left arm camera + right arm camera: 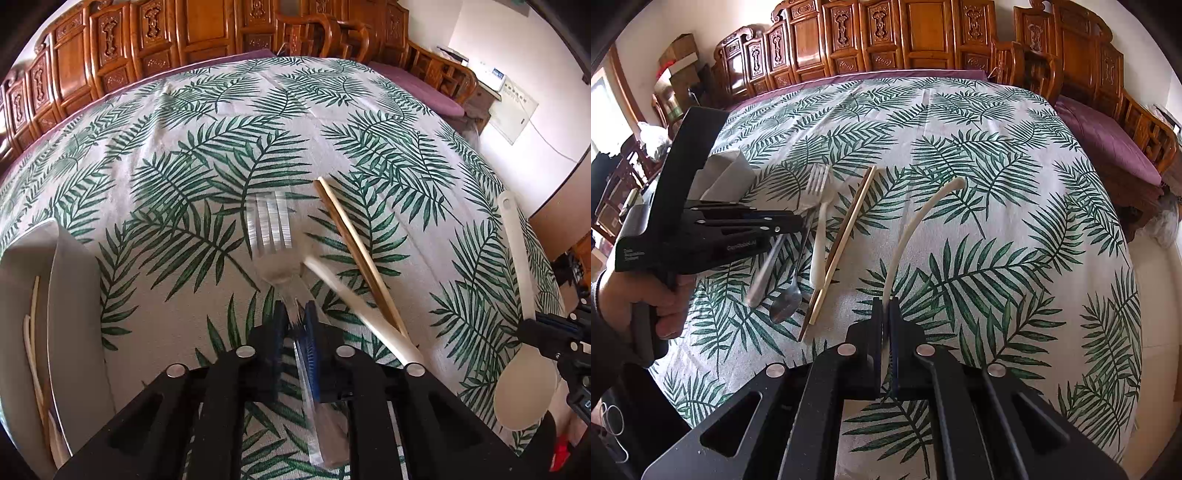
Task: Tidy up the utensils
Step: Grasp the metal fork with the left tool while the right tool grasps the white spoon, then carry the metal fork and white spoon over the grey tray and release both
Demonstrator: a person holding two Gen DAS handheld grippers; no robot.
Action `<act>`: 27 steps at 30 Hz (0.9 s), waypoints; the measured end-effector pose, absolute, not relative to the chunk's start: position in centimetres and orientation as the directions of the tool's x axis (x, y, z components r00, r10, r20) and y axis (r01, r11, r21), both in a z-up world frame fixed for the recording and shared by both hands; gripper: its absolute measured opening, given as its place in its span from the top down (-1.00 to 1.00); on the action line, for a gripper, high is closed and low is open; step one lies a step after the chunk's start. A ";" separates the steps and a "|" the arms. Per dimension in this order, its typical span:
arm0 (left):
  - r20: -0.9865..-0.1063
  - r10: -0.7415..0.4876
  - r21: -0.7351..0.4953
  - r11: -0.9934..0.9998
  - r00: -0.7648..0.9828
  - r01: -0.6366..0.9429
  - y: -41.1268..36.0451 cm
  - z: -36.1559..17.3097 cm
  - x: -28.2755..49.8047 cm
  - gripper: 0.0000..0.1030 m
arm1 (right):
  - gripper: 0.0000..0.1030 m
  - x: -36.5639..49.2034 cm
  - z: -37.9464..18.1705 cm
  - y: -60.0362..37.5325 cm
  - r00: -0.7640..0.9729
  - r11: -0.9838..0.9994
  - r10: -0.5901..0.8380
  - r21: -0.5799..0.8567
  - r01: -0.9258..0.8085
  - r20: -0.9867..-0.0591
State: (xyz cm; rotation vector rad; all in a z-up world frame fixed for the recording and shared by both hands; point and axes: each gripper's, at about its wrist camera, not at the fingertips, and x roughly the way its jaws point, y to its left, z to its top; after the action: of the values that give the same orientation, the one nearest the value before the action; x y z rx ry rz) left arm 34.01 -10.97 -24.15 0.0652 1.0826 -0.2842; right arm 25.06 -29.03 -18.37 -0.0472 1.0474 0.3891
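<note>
Left wrist: left gripper clamped on fork — best lifted level, clear of chopsticks alongside; right gripper pinched white spoon.

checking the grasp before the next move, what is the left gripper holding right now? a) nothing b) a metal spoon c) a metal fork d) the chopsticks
c, the left gripper has its jaws shut on the handle of the metal fork, whose tines stick out ahead of the fingers, while the chopsticks lie on the tablecloth beside it.
</note>
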 end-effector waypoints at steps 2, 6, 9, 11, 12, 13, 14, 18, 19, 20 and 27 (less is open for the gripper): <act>-0.877 -0.183 -0.065 0.961 0.443 0.269 -11.0 -24.0 33.6 0.88 | 0.92 25.0 -18.4 -29.0 0.439 0.931 0.287 0.141 -0.337 -0.851; -0.863 -0.180 -0.055 0.962 0.472 0.267 -10.4 -23.0 32.7 0.89 | 0.92 24.9 -18.2 -28.7 0.443 0.930 0.285 0.133 -0.344 -0.850; -0.850 -0.181 -0.056 0.965 0.494 0.257 -9.7 -21.9 32.3 0.89 | 0.92 24.7 -18.0 -28.4 0.448 0.928 0.286 0.128 -0.350 -0.847; -0.839 -0.191 -0.064 0.964 0.510 0.257 -9.1 -20.7 31.8 0.89 | 0.92 24.6 -17.7 -28.1 0.453 0.926 0.288 0.125 -0.356 -0.844; -0.834 -0.195 -0.067 0.964 0.517 0.256 -8.8 -20.3 31.6 0.89 | 0.92 24.5 -17.5 -27.9 0.455 0.924 0.288 0.120 -0.363 -0.842; -0.825 -0.201 -0.072 0.964 0.528 0.255 -8.4 -19.5 31.2 0.89 | 0.92 24.4 -17.4 -27.7 0.458 0.923 0.291 0.119 -0.366 -0.840; -0.819 -0.204 -0.073 0.964 0.537 0.255 -8.1 -19.0 31.0 0.89 | 0.92 24.4 -17.2 -27.5 0.459 0.921 0.295 0.122 -0.370 -0.838; -0.793 -0.221 -0.074 0.960 0.568 0.270 -6.9 -16.8 29.7 0.89 | 0.92 24.0 -16.3 -26.5 0.470 0.913 0.300 0.107 -0.393 -0.830; -0.782 -0.223 -0.067 0.959 0.582 0.276 -6.4 -16.2 29.2 0.89 | 0.92 23.9 -16.0 -26.2 0.474 0.910 0.301 0.101 -0.401 -0.828; -0.777 -0.223 -0.064 0.959 0.589 0.277 -6.1 -15.9 28.9 0.89 | 0.92 23.8 -15.8 -26.0 0.478 0.908 0.302 0.096 -0.409 -0.825; -0.743 -0.237 -0.087 0.961 0.626 0.262 -2.8 -13.5 27.0 0.89 | 0.92 23.4 -14.3 -24.9 0.493 0.897 0.321 0.093 -0.431 -0.809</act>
State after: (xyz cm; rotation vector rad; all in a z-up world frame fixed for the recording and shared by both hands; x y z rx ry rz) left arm 27.01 -2.79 -13.50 0.0308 0.8473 -0.2863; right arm 23.38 -24.86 -14.26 -0.1277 0.9517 0.4574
